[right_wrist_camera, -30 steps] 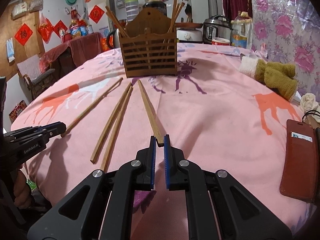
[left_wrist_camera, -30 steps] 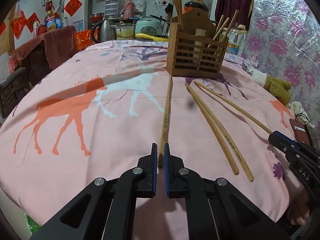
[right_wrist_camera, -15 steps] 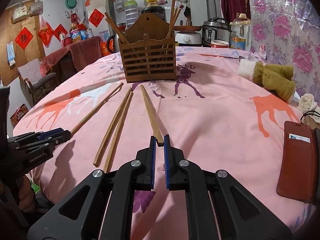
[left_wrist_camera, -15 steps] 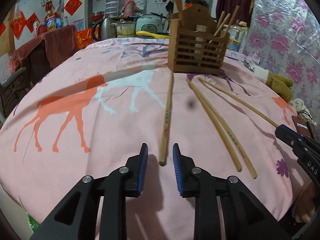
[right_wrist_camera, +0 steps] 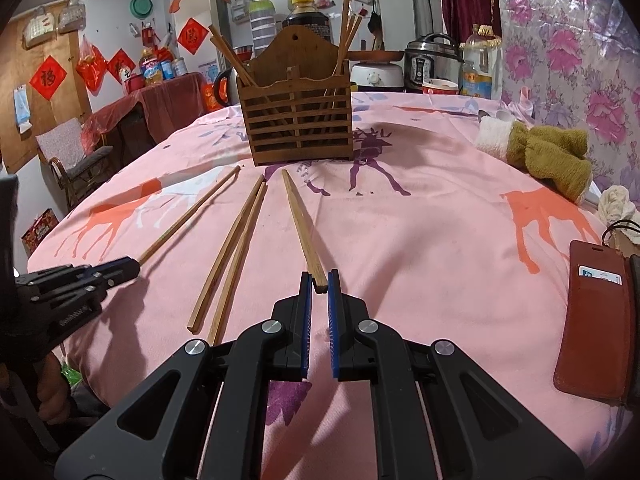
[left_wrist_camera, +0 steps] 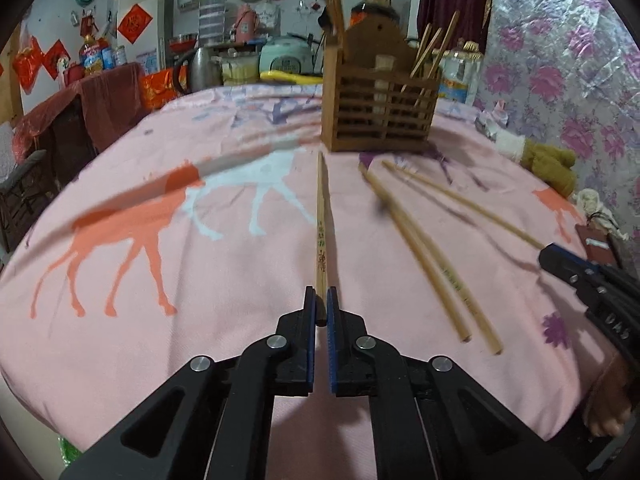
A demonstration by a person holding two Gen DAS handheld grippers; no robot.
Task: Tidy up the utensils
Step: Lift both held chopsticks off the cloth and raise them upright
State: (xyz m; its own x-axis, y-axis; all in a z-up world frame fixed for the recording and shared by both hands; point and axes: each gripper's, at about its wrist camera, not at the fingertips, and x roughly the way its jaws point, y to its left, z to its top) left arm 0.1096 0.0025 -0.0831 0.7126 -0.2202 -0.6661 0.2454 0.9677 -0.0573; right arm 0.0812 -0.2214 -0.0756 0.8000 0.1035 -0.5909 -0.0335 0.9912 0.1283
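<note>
Several wooden chopsticks lie on the pink tablecloth in front of a brown slatted wooden holder [left_wrist_camera: 378,118] that shows in the right wrist view too [right_wrist_camera: 298,120] with chopsticks standing in it. My left gripper [left_wrist_camera: 321,300] is shut on the near end of one light chopstick [left_wrist_camera: 321,220]. My right gripper [right_wrist_camera: 318,282] is shut on the near end of a darker chopstick [right_wrist_camera: 300,220]. Two more chopsticks [right_wrist_camera: 236,240] lie side by side between them. The left gripper also shows in the right wrist view [right_wrist_camera: 120,270], and the right gripper in the left wrist view [left_wrist_camera: 560,258].
A brown card wallet [right_wrist_camera: 596,320] lies at the table's right edge. A rolled olive and white towel [right_wrist_camera: 536,150] lies at the back right. Pots, a kettle and bottles stand beyond the table's far edge. A chair [right_wrist_camera: 72,156] stands to the left.
My left gripper opened half a second ago, then moved forward and closed on the light chopstick's near end. My right gripper has kept its hold on the darker chopstick.
</note>
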